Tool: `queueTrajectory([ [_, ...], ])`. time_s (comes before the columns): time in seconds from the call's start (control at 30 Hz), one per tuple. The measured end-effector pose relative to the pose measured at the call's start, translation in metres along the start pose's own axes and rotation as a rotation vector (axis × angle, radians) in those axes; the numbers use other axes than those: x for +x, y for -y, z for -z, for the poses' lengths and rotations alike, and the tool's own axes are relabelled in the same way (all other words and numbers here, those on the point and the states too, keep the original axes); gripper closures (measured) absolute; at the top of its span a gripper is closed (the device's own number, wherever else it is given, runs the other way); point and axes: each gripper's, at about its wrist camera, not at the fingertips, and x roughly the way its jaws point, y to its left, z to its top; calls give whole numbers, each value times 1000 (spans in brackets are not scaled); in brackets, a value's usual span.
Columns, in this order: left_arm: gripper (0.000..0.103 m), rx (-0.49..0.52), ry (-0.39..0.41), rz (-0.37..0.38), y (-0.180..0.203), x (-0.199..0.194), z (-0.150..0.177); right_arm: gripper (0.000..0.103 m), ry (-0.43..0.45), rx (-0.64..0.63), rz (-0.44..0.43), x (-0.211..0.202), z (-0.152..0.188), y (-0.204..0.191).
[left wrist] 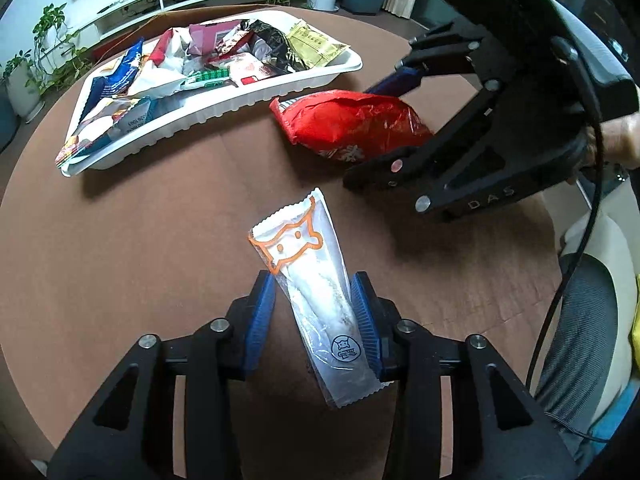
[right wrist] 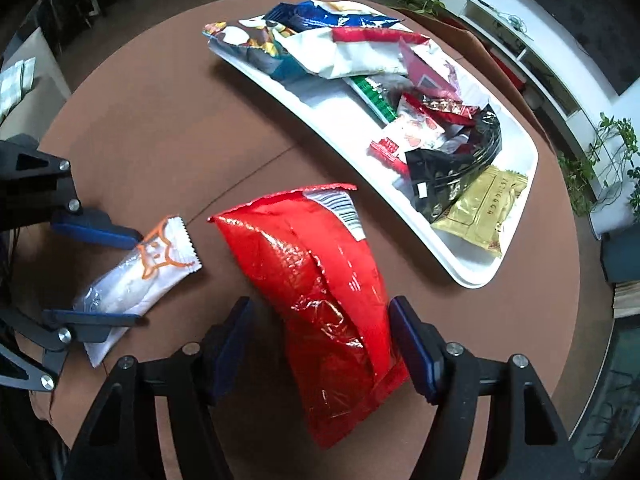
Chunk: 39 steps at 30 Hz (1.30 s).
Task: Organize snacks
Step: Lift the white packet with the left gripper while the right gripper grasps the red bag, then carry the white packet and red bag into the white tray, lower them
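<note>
A white snack packet with an orange cat outline (left wrist: 316,300) lies on the brown round table (left wrist: 140,240). My left gripper (left wrist: 316,308) is open, its blue pads on either side of the packet with a gap on the left. It also shows in the right wrist view (right wrist: 132,276) between the left gripper's fingers (right wrist: 96,232). A red foil bag (right wrist: 324,292) lies between the open pads of my right gripper (right wrist: 320,340). In the left wrist view the red bag (left wrist: 352,124) sits inside the right gripper (left wrist: 384,124). A white tray (left wrist: 208,114) holds several snack packs.
The tray (right wrist: 472,272) lies across the far side of the table, with a gold packet (right wrist: 480,212) at its near end. A chair (left wrist: 580,340) stands at the table's right edge. A white shelf unit and potted plants stand beyond the table.
</note>
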Motion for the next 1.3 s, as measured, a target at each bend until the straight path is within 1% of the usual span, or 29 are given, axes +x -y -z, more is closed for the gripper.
queueTrajectory([
  [0.03,70,-1,-1,-4,-1,-1,0,49,3,7,-1,-1,2,0],
  [0.13,77,3,-3,-8,1,0,0,56,26,54,-28,-9,9,-3],
  [0.3,79,27,-8,-22,5,-1,-1,59,83,112,-45,-23,28,-16],
  [0.43,79,73,-19,-39,10,2,-6,63,137,220,-60,-31,45,-19],
  [0.5,81,88,-24,-28,12,2,-7,65,172,307,-71,-37,55,-13],
  [0.53,82,89,-23,-18,11,2,-9,66,184,336,-77,-38,56,-11],
  [0.6,82,85,-17,3,11,-1,-10,66,222,406,-92,-46,69,-8],
  [0.67,83,79,-9,3,9,-3,-10,66,259,448,-106,-51,79,-7],
  [0.8,85,70,5,7,7,-5,-8,67,301,502,-103,-56,88,5],
  [0.93,85,39,25,37,2,-12,-6,68,360,569,-116,-64,97,16],
  [1.07,85,-14,67,85,-7,-23,-8,68,408,627,-151,-73,105,22],
  [1.3,85,-113,142,164,-34,-46,-15,68,458,700,-190,-81,106,30],
])
